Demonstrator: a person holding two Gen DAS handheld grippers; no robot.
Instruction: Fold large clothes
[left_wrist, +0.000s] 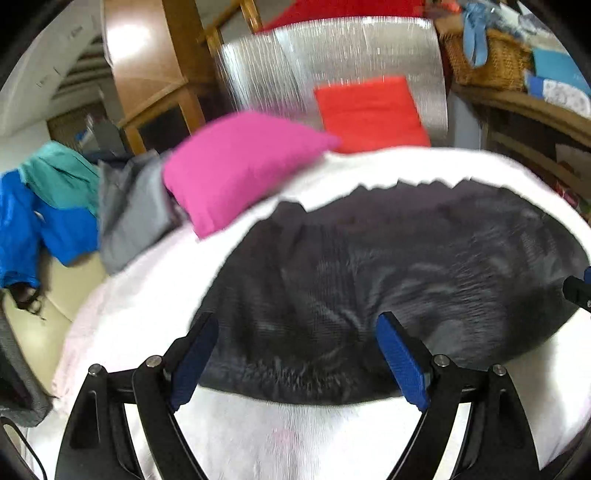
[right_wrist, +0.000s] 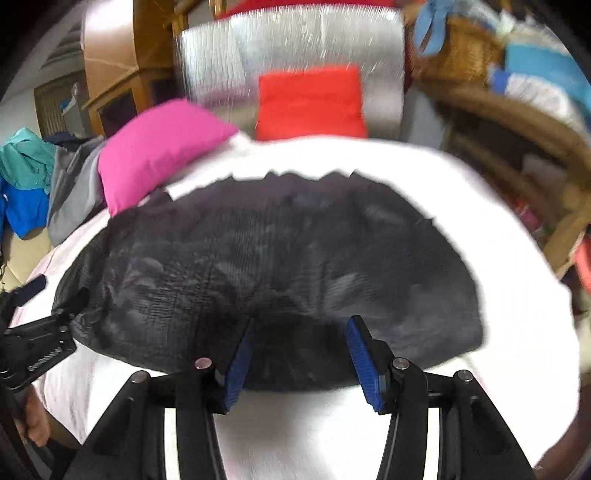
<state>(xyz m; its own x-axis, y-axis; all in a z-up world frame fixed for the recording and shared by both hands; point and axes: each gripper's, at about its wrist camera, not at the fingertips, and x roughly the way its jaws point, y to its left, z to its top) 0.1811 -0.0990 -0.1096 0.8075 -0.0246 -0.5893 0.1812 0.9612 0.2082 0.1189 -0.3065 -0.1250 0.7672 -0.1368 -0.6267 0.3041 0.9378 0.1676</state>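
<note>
The large dark grey, slightly shiny fabric garment lies spread on the white cloth-covered surface, directly ahead of both tongs. Its outline looks compact and rather flat, so I judge that at least 1 fold is already made, but the blur hides the layers and I cannot confirm it.

The left gripper stands wide open above the near edge and holds nothing. The right gripper is also open, more narrowly, with its 2 blue pads on each side of the near hem; it seems not to pinch the cloth.

Beyond the tongs to the left, a pile of blue, teal and grey clothes waits, so more folding probably remains.
</note>
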